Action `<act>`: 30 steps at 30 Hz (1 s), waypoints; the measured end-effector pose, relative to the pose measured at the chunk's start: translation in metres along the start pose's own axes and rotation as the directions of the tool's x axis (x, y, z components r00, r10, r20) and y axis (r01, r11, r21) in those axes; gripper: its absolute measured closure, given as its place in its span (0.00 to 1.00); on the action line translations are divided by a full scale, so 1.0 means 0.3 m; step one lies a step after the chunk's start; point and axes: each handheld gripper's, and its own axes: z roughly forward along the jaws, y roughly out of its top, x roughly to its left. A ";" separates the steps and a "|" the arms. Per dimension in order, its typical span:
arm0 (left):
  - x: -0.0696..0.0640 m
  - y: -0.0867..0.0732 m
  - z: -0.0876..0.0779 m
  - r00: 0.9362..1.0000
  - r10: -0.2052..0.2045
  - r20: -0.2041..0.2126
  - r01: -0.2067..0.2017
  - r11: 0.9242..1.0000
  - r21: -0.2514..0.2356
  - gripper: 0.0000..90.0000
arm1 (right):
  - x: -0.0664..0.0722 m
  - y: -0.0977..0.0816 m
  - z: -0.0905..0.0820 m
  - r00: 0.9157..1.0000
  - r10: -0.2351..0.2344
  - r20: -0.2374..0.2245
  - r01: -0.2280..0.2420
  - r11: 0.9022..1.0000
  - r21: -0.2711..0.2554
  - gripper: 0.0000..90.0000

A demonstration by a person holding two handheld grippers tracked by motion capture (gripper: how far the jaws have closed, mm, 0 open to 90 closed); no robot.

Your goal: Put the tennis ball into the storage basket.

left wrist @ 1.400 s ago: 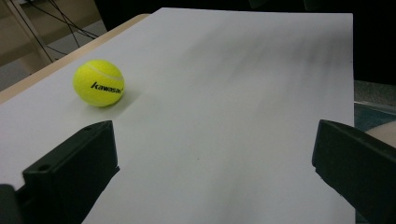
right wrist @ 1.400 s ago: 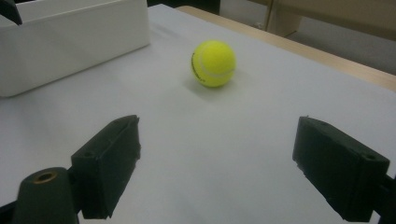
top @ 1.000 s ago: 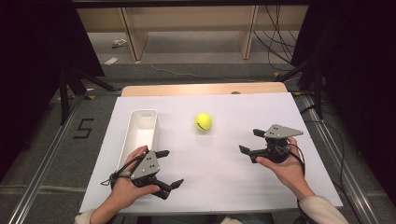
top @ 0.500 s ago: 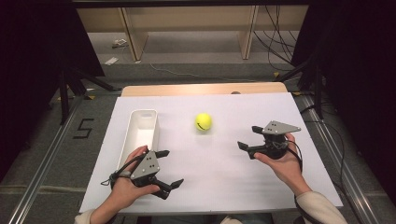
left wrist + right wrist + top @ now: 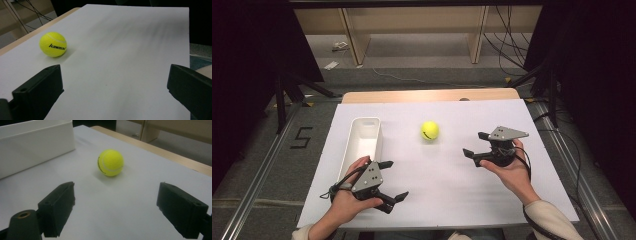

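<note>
A yellow tennis ball (image 5: 430, 130) is seen resting on the white sheet that covers the table (image 5: 447, 190), near the middle of the sheet and towards its far half. It is touched by neither gripper. The word "kawasaki" is printed in black on the ball's side, as can be read in the left gripper view (image 5: 53, 44).

The right gripper (image 5: 475, 146) is held just above the sheet to the right of the ball, with its jaws spread wide and nothing between them. It is pointed towards the ball, which is framed between the two jaws in the right gripper view (image 5: 111, 162), some way ahead of their tips.

The left gripper (image 5: 393, 180) is held near the table's front edge, just beside the near end of a long white rectangular bin (image 5: 357, 131). Its jaws are likewise parted and empty. In the left gripper view the ball is seen well off, beyond the left jaw.

The bin is laid lengthwise on the left part of the sheet, to the left of the ball and apart from it. Its white wall (image 5: 37, 145) is seen behind the ball in the right gripper view.
</note>
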 end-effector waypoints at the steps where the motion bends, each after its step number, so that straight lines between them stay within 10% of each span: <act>1: 0.000 0.000 0.000 1.000 0.000 0.000 0.000 1.000 0.000 0.00 | 0.000 0.002 0.002 1.000 0.005 0.001 -0.005 1.000 0.001 0.17; 30: -0.001 0.000 0.000 1.000 0.001 0.003 -0.001 1.000 -0.001 0.00 | 0.000 0.039 0.110 1.000 -0.004 -0.019 0.004 1.000 0.020 0.17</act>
